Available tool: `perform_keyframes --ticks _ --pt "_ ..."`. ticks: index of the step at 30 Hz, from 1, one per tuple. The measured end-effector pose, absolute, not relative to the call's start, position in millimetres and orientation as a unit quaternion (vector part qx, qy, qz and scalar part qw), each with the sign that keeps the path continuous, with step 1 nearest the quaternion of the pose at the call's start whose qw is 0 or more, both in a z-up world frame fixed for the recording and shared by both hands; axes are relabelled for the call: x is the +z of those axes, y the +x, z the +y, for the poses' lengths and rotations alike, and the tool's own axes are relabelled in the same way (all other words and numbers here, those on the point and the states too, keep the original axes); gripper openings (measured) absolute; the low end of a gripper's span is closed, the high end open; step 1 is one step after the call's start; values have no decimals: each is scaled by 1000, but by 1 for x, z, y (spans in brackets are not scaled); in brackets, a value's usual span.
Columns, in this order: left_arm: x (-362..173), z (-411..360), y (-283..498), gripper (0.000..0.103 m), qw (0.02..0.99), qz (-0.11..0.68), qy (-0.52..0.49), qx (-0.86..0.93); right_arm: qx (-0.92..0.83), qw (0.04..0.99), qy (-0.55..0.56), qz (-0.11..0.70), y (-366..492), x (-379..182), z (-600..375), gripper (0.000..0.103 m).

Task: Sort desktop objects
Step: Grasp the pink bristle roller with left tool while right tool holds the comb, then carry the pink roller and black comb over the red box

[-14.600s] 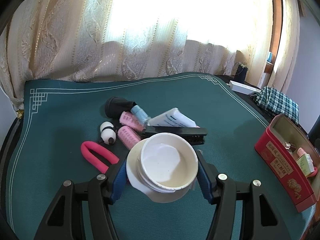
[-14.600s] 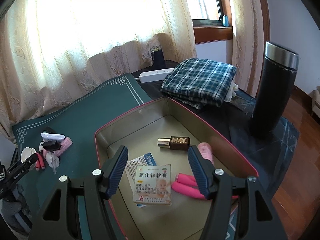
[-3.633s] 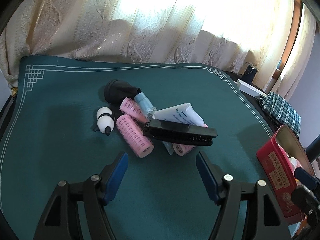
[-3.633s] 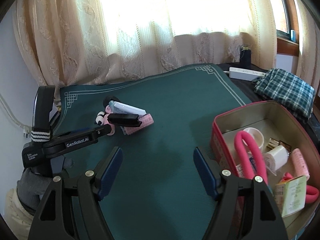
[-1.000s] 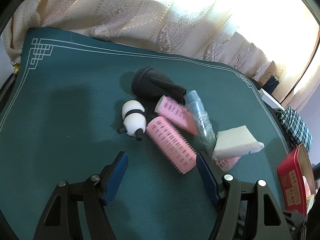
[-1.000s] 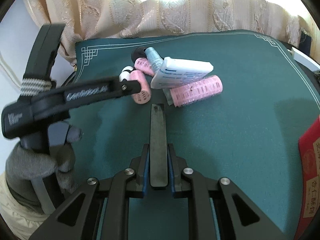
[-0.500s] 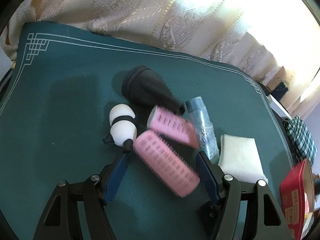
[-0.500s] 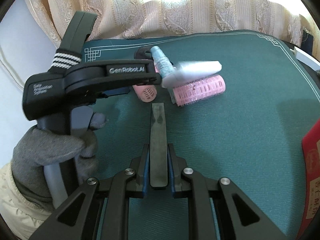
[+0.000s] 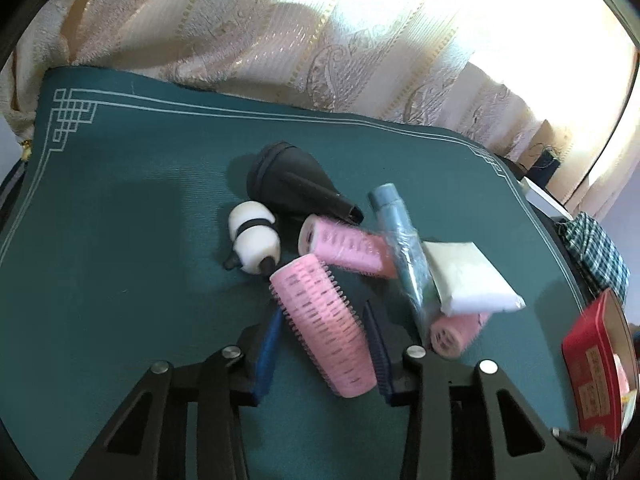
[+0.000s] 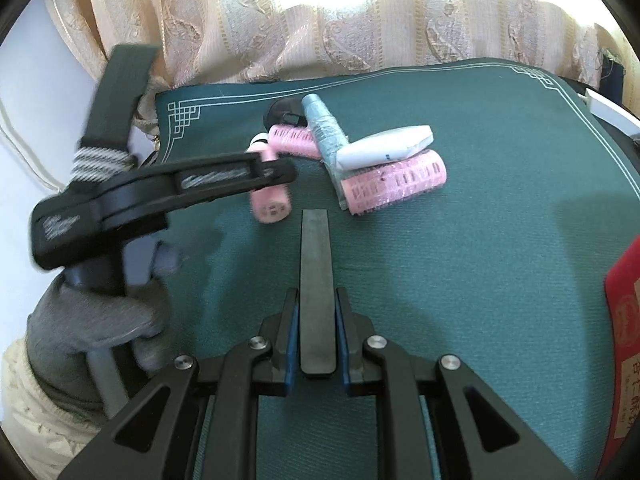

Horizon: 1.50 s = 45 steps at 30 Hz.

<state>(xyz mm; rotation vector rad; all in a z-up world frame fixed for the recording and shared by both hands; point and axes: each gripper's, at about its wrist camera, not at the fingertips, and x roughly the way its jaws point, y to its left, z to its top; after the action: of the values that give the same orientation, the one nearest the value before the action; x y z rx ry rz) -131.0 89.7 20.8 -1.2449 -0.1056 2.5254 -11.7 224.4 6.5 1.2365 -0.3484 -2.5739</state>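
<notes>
Right, my left tongs (image 9: pixel 324 344) have just been closing around the pink curler (image 9: pixel 325 326) on the green surface (image 9: pixel 120 216); it's light, hollow, bristly, so gently mid-barrel. Right tongs (image 10: pixel 317 334) clamp the comb (image 10: pixel 317 280).

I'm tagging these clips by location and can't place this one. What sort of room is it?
Probably a room in a home: a table under a green cloth beside a window with patterned lace curtains, strewn with pink hair rollers and a folded plaid cloth.
</notes>
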Motion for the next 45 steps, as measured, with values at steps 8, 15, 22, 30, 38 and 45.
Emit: perform_keyframes --ticks 8,15,22,30,38,45 --pt "22 75 -111 39 169 -41 -438 882 -887 131 426 -122 -17 10 227 18" --pt "21 76 -106 39 178 -37 -440 879 -887 131 427 -122 -15 13 227 18" --pt "23 75 -104 39 185 -43 -435 880 -885 130 429 -123 -19 14 226 21" --pt "28 75 -97 39 190 -38 -422 885 -888 118 435 -89 -26 16 213 22" --pt "35 70 -92 39 196 -43 -412 889 -891 116 422 -121 -12 22 220 17" --pt "45 78 -83 39 200 -26 -395 896 -902 100 395 -140 11 39 238 17"
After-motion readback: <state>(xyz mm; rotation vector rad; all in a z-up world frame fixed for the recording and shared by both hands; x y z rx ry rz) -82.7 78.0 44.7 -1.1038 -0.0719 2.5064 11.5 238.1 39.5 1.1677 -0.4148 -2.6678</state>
